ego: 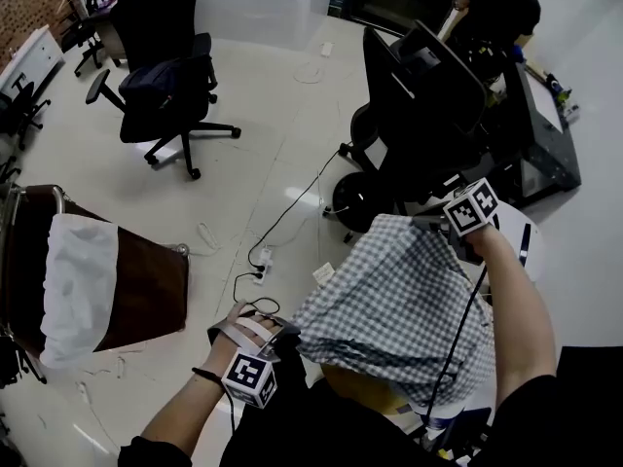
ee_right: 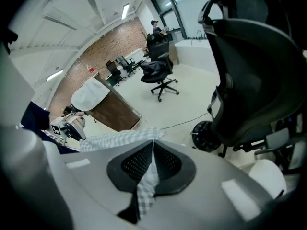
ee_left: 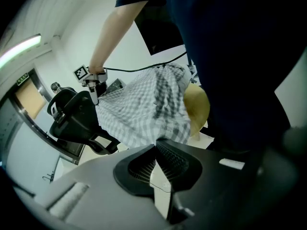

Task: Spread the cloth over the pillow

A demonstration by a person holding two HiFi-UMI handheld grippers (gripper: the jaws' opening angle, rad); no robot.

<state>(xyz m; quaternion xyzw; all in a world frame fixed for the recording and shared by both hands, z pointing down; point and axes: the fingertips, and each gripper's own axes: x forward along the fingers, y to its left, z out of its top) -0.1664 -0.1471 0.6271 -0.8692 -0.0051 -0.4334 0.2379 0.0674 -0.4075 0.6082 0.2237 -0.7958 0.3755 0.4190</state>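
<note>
While the grey-and-white checked fabric cloth (ego: 389, 290) hangs stretched between both hands, draped over a mustard-yellow soft pillow (ee_left: 197, 107) close to the person's body, the left tool (ee_left: 157, 143) is pressed together on its near corner. The right tool (ee_right: 153, 143) pinches the far corner, a checked strip trailing back between its jaws. A black swivel office chair (ego: 419, 105) stands just beyond.

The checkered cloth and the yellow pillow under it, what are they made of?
The cloth looks like thin woven fabric, maybe cotton: matte grey-and-white checks, and it sags in soft folds. The pillow seems soft and stuffed, with a dull mustard-yellow fabric cover; only a rounded bulge shows, so that's a guess.
</note>
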